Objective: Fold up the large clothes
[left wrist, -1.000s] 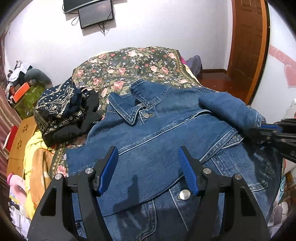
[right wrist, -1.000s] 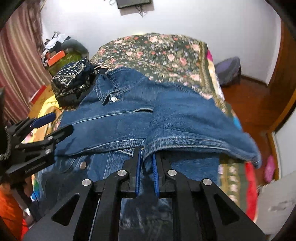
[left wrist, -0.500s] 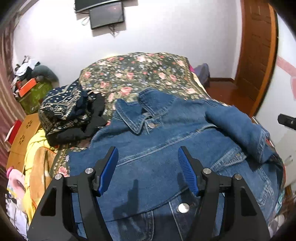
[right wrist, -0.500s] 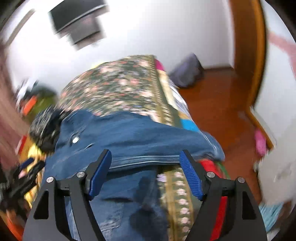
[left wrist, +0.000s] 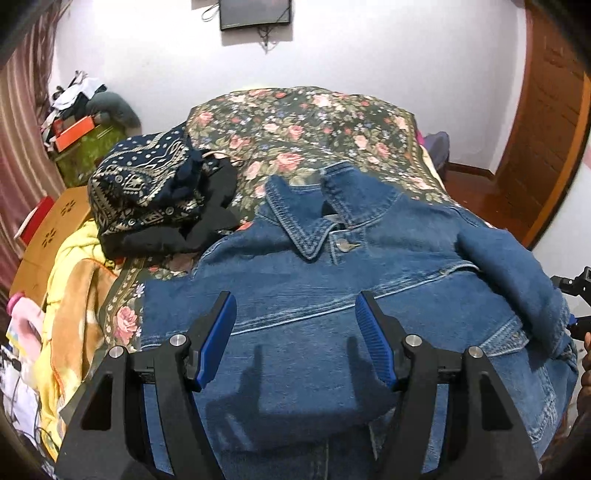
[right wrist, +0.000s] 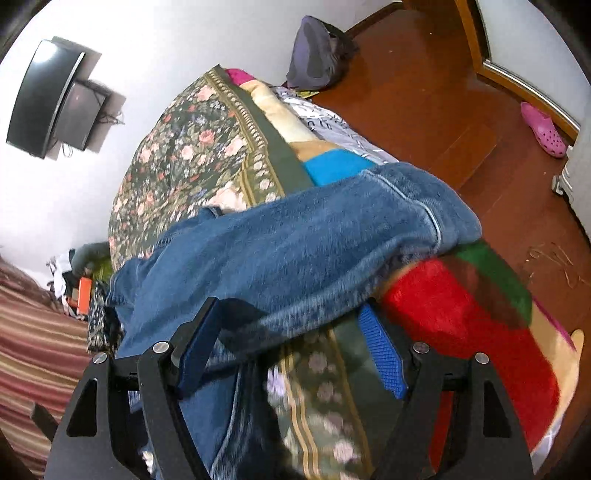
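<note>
Left gripper (left wrist: 295, 339), seen in the left wrist view, has its blue-padded jaws spread apart above the front panel of the denim jacket (left wrist: 332, 314), with nothing between them; the shadows of both fingers fall on the cloth just below. Right gripper (right wrist: 288, 350), seen in the right wrist view, also stands with its jaws apart. The lower edge of the jacket sleeve (right wrist: 295, 251) hangs across the gap between the pads, yet neither pad presses on it. The same view is strongly rolled, so the bed runs diagonally across it.

The denim jacket lies face up on the floral bedspread (left wrist: 295, 125), collar (left wrist: 306, 221) toward the far wall and metal button (left wrist: 344, 244) visible just beneath it. One sleeve (left wrist: 513, 280) is laid across the jacket's right side, its cuff near the edge of the bed. A pile of dark patterned clothes (left wrist: 147, 195) sits on the bedspread just beside the jacket's left shoulder. Along the bed's right edge, a red, green and blue blanket (right wrist: 443, 302) shows under the sleeve. A pink clog (right wrist: 543, 129) lies on the wooden floor (right wrist: 424, 92), well apart from the bed. A screen (left wrist: 255, 13) is mounted on the far wall.
</note>
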The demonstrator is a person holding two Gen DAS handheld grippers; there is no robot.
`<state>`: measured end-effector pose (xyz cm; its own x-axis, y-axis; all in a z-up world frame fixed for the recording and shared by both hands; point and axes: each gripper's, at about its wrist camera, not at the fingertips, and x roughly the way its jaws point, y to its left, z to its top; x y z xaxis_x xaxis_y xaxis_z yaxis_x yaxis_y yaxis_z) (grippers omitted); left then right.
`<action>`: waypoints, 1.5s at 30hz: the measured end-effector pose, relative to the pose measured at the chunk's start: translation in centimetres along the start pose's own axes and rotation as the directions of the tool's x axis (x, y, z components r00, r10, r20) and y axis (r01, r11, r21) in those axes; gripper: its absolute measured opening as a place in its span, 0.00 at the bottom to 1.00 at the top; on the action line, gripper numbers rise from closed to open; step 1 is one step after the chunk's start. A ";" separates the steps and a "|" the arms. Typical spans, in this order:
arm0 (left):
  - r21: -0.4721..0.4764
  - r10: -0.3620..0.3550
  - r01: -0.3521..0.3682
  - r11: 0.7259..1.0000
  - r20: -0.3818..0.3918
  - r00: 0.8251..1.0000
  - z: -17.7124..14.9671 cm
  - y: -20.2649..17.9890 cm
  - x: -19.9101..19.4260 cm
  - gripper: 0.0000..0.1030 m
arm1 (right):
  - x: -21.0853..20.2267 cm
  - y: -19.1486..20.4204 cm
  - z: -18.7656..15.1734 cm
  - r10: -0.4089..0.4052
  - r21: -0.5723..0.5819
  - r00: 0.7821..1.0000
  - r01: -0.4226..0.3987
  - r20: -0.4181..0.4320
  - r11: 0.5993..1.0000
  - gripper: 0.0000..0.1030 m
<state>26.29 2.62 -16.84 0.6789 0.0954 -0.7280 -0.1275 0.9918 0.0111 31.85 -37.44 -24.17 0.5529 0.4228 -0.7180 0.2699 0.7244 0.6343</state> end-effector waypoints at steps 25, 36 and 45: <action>-0.068 0.024 -0.019 0.998 0.063 0.998 -1.1 7.5 -4.2 0.64 | -5.3 22.8 -7.1 0.257 -0.616 0.966 -0.178 0.041 0.767 0.12; -0.064 0.052 -0.048 0.997 0.051 0.997 -4.1 12.4 -7.5 0.65 | 5.4 27.0 -18.3 0.080 -0.746 0.969 -0.231 -0.233 0.625 0.12; -0.050 0.019 -0.018 0.999 0.015 1.000 -3.9 11.2 -6.4 0.65 | 1.0 25.2 -16.9 0.058 -0.806 0.993 -0.118 -0.104 0.580 0.12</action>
<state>17.72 12.81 -14.72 0.6875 0.1153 -0.7170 -0.1755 0.9844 -0.0099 25.92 -9.57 -13.77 0.4824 0.5185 -0.7061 -0.5440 0.8091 0.2225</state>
